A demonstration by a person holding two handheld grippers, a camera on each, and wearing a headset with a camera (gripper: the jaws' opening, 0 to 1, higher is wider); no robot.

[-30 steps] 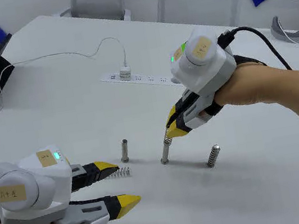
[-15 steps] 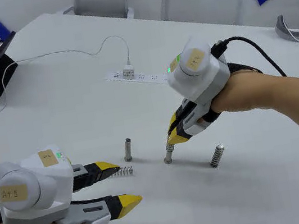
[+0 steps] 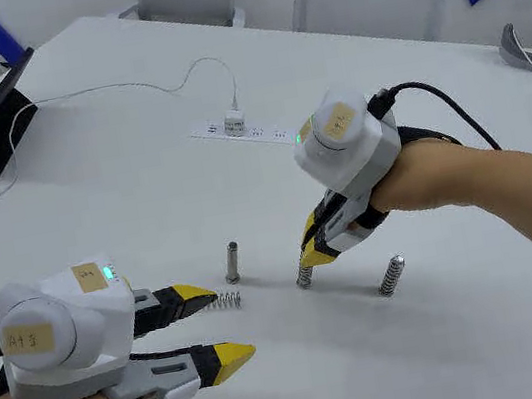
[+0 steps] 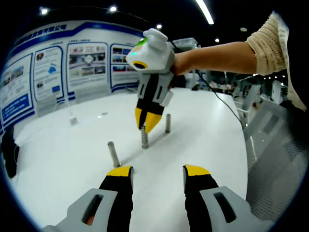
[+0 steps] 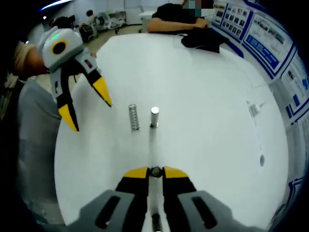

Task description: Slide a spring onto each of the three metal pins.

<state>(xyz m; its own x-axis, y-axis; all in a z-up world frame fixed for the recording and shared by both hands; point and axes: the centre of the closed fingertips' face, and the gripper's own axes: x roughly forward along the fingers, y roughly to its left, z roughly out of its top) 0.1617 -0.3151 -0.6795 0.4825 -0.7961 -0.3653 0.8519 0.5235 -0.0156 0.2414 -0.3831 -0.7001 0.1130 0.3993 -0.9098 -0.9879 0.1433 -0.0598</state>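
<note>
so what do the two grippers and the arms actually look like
Both the left gripper and the right gripper have white rounded bodies, black jaws with yellow tips, grey side plates, a tan sticker and a small green light. A black cable trails from the right gripper. The arm behind it wears a beige knitted sleeve.
</note>
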